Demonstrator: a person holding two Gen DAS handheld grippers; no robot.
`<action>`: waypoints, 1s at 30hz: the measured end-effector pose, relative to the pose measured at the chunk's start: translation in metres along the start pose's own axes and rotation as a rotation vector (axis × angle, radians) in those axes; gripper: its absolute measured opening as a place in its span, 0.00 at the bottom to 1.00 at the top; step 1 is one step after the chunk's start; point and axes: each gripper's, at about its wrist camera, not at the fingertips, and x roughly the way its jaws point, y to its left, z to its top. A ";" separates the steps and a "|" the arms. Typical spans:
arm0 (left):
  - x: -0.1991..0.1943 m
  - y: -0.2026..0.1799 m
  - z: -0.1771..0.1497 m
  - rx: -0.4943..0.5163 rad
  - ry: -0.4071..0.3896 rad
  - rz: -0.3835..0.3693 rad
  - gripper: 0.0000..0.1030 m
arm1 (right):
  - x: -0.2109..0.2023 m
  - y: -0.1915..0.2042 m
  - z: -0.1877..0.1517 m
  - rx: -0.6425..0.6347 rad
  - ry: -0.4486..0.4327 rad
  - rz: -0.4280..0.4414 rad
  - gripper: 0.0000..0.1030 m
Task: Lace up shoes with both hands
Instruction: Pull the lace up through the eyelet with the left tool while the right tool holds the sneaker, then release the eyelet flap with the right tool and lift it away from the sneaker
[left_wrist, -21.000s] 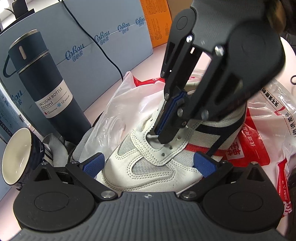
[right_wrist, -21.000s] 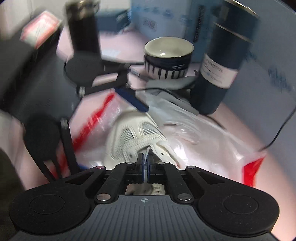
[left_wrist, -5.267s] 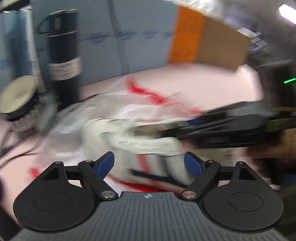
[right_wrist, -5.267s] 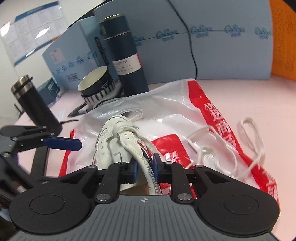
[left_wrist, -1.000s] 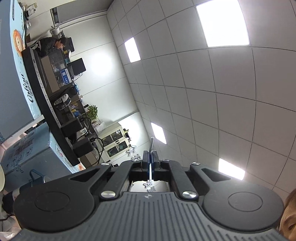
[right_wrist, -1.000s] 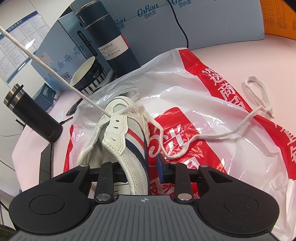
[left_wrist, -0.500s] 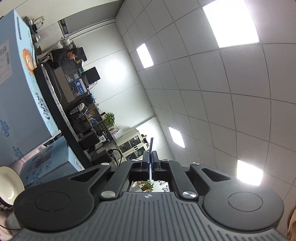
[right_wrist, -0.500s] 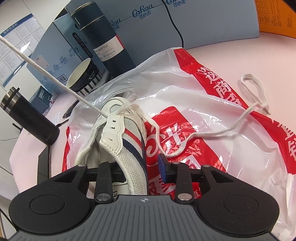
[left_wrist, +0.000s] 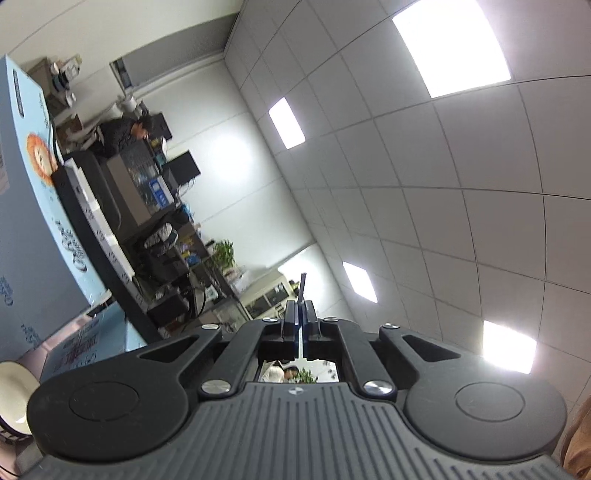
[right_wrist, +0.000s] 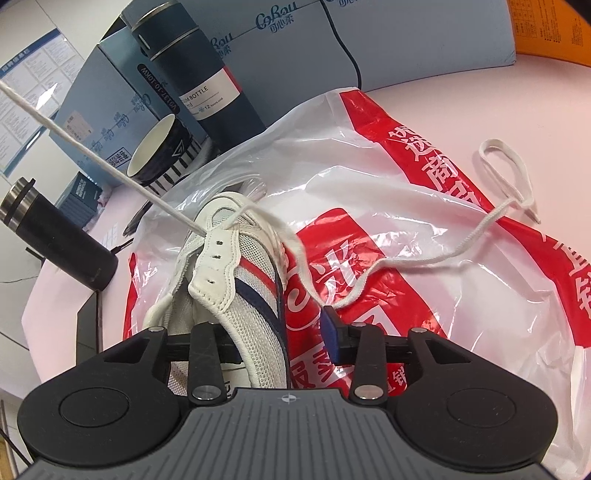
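- Pink table (right_wrist: 517, 85), office beyond; left view tilts up at ceiling panels and desks.
- Bag (right_wrist: 424, 206): white-and-red plastic, spread under the shoe.
- Shoe (right_wrist: 236, 266): white sneaker with red and navy stripes, on its side at centre, heel end nearest the right camera.
- Lace (right_wrist: 96, 158): white; one run taut from the front eyelets toward 10 o'clock and out of frame; the other run slack across the bag toward 2 o'clock, ending in a loose loop near the table edge.
- Eyelets: three on the near flap show bare.
- Left gripper (left_wrist: 300, 314): fingers pressed together, pinching a thin white strand, judged to be the lace end; held high.
- Right gripper (right_wrist: 273, 332): fingers spread, straddling the shoe's heel part, not clamping.
- Flask (right_wrist: 199, 70), mug (right_wrist: 162, 155), dark tumbler (right_wrist: 55, 236): 11 to 9 o'clock, behind the shoe.
- Handling, as judged: pull along the eyelet's axis, steadily; brace the shoe so it does not lift or slide on the slick bag; stop once both runs look even; mind the mug near the taut run.
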 end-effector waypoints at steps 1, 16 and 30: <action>-0.004 -0.006 0.001 0.013 -0.008 0.003 0.01 | 0.000 0.000 0.001 -0.003 0.006 0.001 0.34; -0.043 -0.042 -0.006 0.076 -0.070 0.084 0.01 | 0.001 -0.006 0.005 -0.022 0.029 0.041 0.37; -0.001 -0.037 -0.082 0.025 0.176 0.074 0.01 | -0.028 -0.004 0.012 -0.069 -0.071 0.131 0.72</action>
